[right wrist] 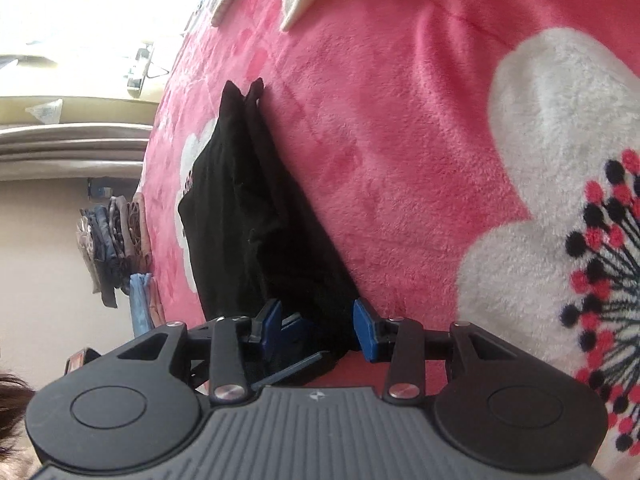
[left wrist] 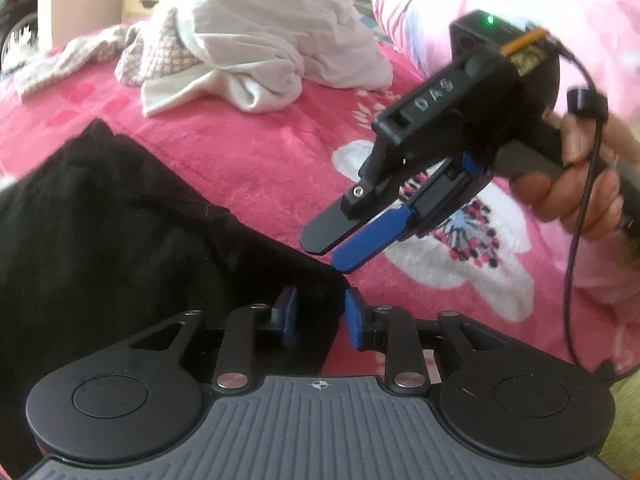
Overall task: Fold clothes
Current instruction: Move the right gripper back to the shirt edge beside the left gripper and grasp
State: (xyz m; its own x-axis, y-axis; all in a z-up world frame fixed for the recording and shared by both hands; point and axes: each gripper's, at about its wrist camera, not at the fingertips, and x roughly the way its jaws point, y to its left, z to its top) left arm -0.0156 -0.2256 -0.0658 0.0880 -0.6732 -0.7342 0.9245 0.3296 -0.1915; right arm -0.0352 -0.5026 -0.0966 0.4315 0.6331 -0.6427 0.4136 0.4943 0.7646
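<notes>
A black garment (left wrist: pixel 120 232), already folded into a long narrow strip, lies on a pink fleece blanket (left wrist: pixel 248 148) printed with a large white flower. Seen from the right wrist, the strip's long axis runs away from the tongs, from its near end between the jaws to a pair of pointed ends at the far end (right wrist: pixel 244 88), leaning slightly left. Both tongs meet at the same near corner of the cloth. The left gripper (left wrist: pixel 318 316) straddles that corner with a visible gap on either side; its blue pads do not appear to press the fabric, so it reads as released. The right gripper (right wrist: pixel 316 326) stands likewise parted over the near end, the cloth lying between its jaws but not pinched; in the left wrist view its two fingers (left wrist: pixel 360 248) show a narrow gap and the blue tip hovers just beside the corner, coming in from the right. A hand (left wrist: pixel 576 184) grips its handle at right. Neither arm is clearly nearer, since both sit at the near end and the far end lies well apart from each. Any further fold along the length would likely mean carrying this near end toward the far points. A heap of pale unfolded clothes (left wrist: pixel 260 48) waits at the far side of the blanket, and a folded stack (right wrist: pixel 116 240) stands at the left edge in the right wrist view.
</notes>
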